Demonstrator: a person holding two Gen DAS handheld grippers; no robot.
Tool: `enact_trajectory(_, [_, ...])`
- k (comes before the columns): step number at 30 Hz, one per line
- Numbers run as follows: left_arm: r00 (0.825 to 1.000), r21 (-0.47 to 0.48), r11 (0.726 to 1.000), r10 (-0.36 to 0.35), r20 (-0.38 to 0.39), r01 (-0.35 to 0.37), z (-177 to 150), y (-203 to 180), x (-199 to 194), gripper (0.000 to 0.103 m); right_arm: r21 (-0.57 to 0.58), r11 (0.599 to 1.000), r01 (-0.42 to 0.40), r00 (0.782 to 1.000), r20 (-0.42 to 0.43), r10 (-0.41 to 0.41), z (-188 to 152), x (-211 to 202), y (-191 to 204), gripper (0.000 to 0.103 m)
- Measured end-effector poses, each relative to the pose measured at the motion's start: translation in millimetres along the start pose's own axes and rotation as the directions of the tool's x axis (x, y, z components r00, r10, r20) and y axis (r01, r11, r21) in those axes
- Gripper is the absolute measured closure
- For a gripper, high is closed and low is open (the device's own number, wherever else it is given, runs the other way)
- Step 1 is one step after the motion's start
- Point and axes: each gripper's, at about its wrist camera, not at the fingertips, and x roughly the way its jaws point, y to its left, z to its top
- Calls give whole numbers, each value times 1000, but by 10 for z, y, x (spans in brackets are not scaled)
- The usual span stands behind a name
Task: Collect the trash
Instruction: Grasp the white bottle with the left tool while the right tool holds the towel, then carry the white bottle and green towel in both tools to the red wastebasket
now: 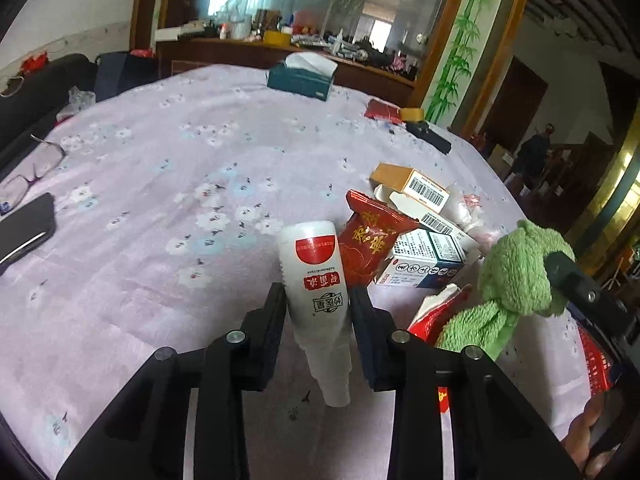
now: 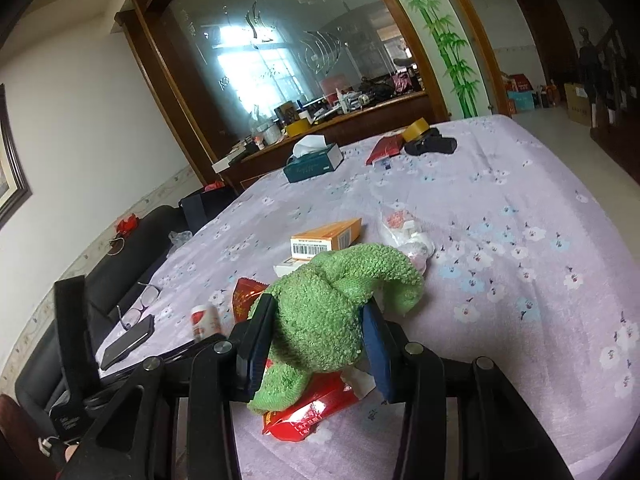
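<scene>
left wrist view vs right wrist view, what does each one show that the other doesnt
Only the left wrist view shows the left gripper shut on the white bottle, and the blue and white medicine box.

Only the right wrist view shows the framed picture on the wall and the right gripper shut on the green cloth.

Both show the cloth, the bottle, the tissue box, the glasses, the orange box and the floral tablecloth.

bottle: white plastic, red label, lower centre of the left view, lifted and tilted, neck toward the camera
red wrapper: crinkled, gold characters, just right of the bottle
cartons: orange and white barcoded boxes, centre right
green cloth: fluffy, bunched, centre of the right view
</scene>
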Motion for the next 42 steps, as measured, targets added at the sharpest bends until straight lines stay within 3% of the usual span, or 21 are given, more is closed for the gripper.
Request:
enact_trajectory(9, [995, 52, 997, 49, 87, -54, -82, -106, -202, 72, -89, 995, 35, 998, 46, -31, -36, -71, 167, 57])
enact_trajectory(27, [990, 124, 989, 61, 126, -77, -217, -304, -361, 73, -94, 995, 42, 997, 64, -36, -38, -123, 180, 57])
enact_trajectory(42, [993, 106, 993, 38, 112, -50, -180, -230, -395, 74, -85, 996, 37, 998, 49, -33, -32, -87, 169, 57])
